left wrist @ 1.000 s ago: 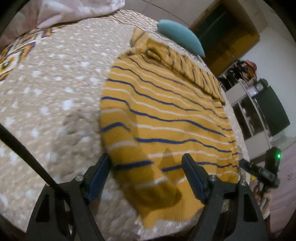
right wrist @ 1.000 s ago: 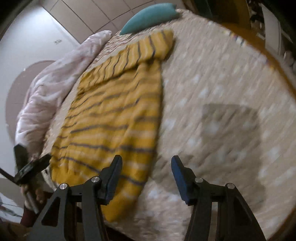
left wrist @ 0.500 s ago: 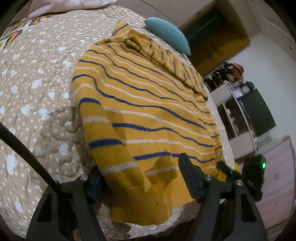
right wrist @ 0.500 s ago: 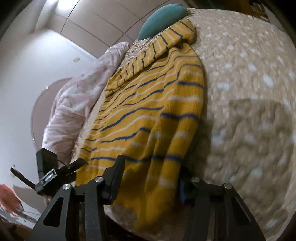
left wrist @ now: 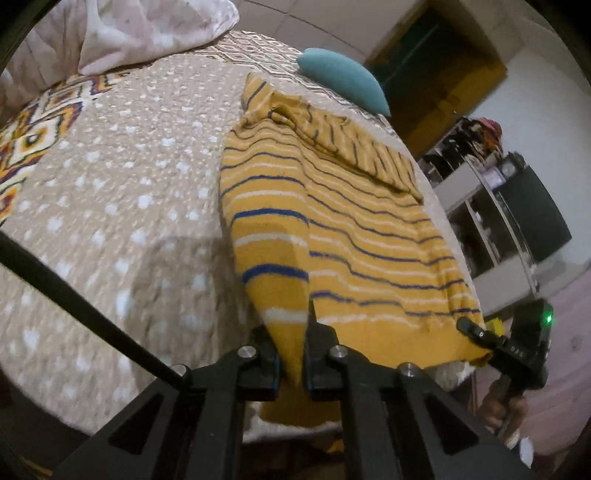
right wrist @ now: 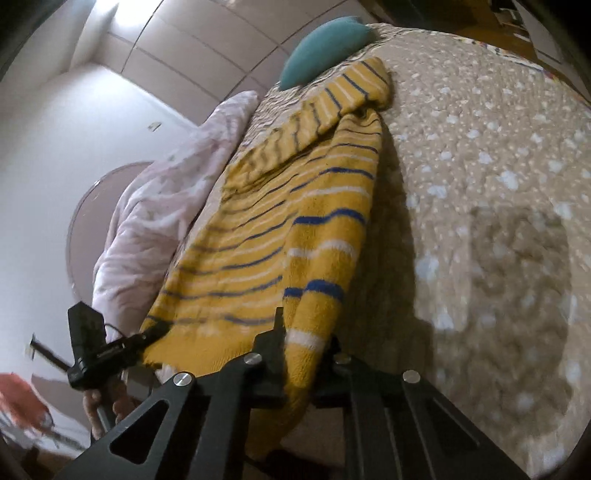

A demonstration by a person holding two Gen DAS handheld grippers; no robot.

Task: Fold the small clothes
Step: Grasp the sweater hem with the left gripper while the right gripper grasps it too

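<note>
A yellow sweater (left wrist: 332, 229) with blue and white stripes lies flat on the bed, its hem at the near edge; it also shows in the right wrist view (right wrist: 288, 236). My left gripper (left wrist: 291, 354) is shut on the hem at the sweater's left corner. My right gripper (right wrist: 303, 354) is shut on the hem at the right corner. Each gripper shows in the other's view, the right one (left wrist: 517, 343) and the left one (right wrist: 96, 350), both at the hem. A sleeve is folded across the far end.
The bed has a beige spotted quilt (left wrist: 122, 177). A teal pillow (left wrist: 343, 81) lies beyond the sweater. A pink crumpled blanket (left wrist: 129, 33) is at the far left. Shelves and a dark cabinet (left wrist: 524, 214) stand right of the bed.
Both grippers moved in onto the sweater's hem and closed on it, left at the left corner and right at the right corner.
</note>
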